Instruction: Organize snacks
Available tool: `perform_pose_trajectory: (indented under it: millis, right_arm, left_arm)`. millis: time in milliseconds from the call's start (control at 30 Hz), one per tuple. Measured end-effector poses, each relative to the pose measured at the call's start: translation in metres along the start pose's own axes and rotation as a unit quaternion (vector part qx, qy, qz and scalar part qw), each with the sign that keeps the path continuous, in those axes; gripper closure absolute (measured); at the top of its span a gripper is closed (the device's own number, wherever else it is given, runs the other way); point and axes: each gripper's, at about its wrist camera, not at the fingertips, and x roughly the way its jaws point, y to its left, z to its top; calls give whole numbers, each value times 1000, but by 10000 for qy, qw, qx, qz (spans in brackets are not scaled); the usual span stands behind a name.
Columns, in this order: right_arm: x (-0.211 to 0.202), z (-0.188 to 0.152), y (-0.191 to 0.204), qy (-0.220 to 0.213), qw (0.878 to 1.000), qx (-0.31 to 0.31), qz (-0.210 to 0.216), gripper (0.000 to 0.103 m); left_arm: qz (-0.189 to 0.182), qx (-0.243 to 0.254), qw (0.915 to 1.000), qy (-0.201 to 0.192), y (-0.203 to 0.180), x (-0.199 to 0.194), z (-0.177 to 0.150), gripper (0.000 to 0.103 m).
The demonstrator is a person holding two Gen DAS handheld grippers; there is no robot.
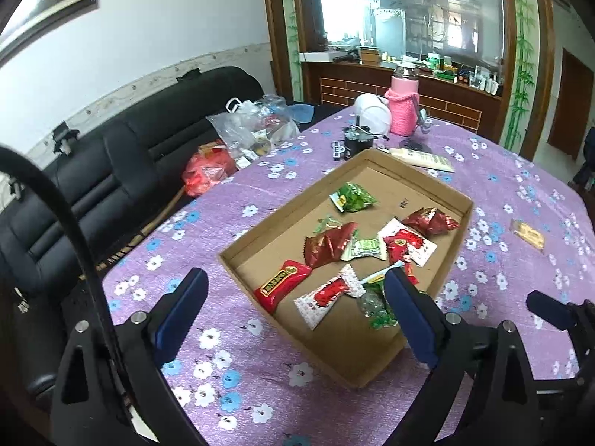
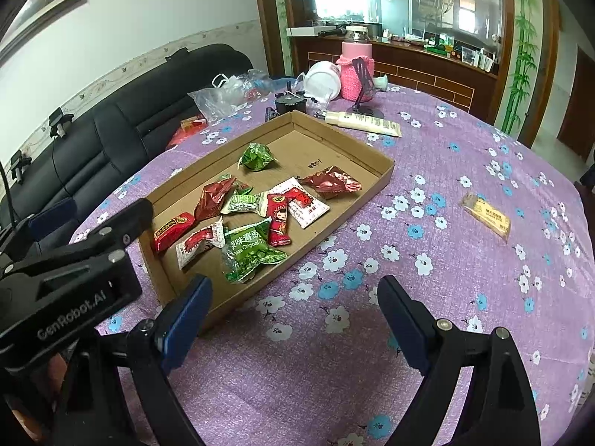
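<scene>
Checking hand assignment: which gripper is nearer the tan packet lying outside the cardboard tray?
Right. The right gripper hangs open over cloth beside the tray, tan packet ahead-right. The left gripper is open over the tray.

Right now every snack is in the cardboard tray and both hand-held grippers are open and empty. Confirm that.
Not every snack: one tan packet lies on the purple tablecloth, outside the cardboard tray, as the right wrist view shows. Both hand-held grippers, left and right, are open and empty.
</scene>
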Motion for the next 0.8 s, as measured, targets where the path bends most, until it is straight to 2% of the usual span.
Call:
perform_pose_trajectory:
  millis: [133, 467, 567, 800]
  right_arm:
    - [1, 0, 0, 21, 10000, 1, -4, 13]
    - [3, 0, 2, 36, 10000, -71, 41, 13]
    - [3, 1, 2, 39, 9999, -86, 46, 13]
    - [4, 2, 3, 31, 9999, -135, 64, 13]
  left_arm:
    - [-48, -8, 10000, -13, 3, 0, 2, 0]
    - [-56, 13, 10000, 12, 6, 4, 6, 0]
    - [-189, -40, 9997, -137, 9, -1, 7, 0]
    - [-78, 19, 9995, -316, 8, -7, 13, 0]
